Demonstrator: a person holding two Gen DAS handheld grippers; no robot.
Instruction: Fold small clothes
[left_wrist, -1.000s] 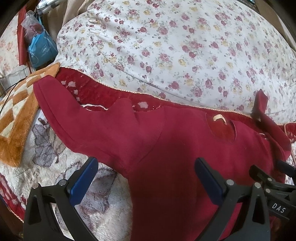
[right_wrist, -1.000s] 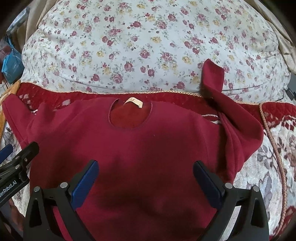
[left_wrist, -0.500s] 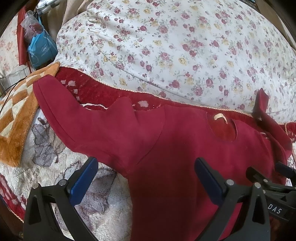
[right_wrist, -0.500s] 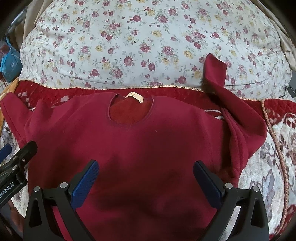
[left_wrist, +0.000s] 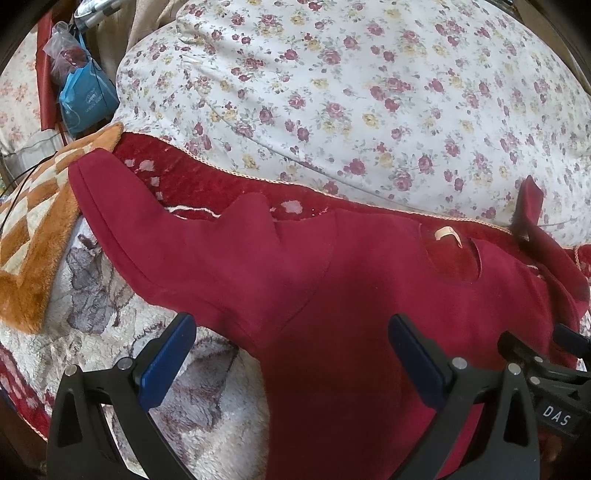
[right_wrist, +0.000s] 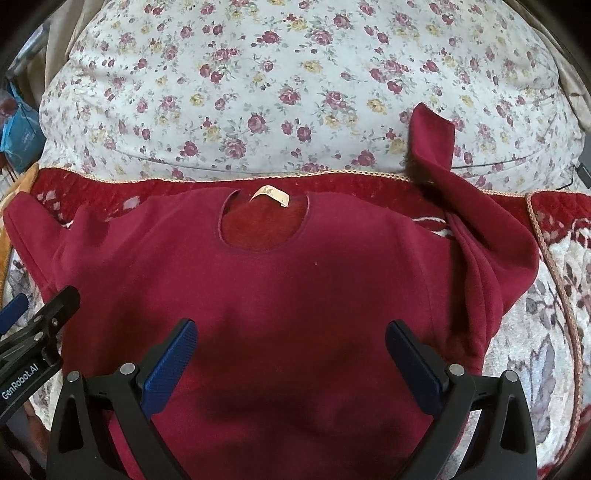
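A small dark red sweatshirt (right_wrist: 295, 295) lies front up on the bed, neck hole and tan label (right_wrist: 271, 194) toward the far side. Its left sleeve (left_wrist: 147, 229) stretches out to the left. Its right sleeve (right_wrist: 480, 229) is bunched, with the cuff propped against the floral duvet. My left gripper (left_wrist: 291, 347) is open and empty above the left armpit and side. My right gripper (right_wrist: 290, 350) is open and empty above the chest. Each gripper shows at the edge of the other's view: the right one (left_wrist: 546, 369) and the left one (right_wrist: 33, 332).
A puffy white floral duvet (right_wrist: 295, 74) rises behind the sweatshirt. A red and cream patterned blanket (right_wrist: 554, 295) covers the bed. An orange checked plush cloth (left_wrist: 33, 229) lies at the left. A blue plastic bag (left_wrist: 85, 99) hangs at the far left.
Both grippers have drifted slightly back toward me. The sweatshirt has not moved and both grippers stay open.
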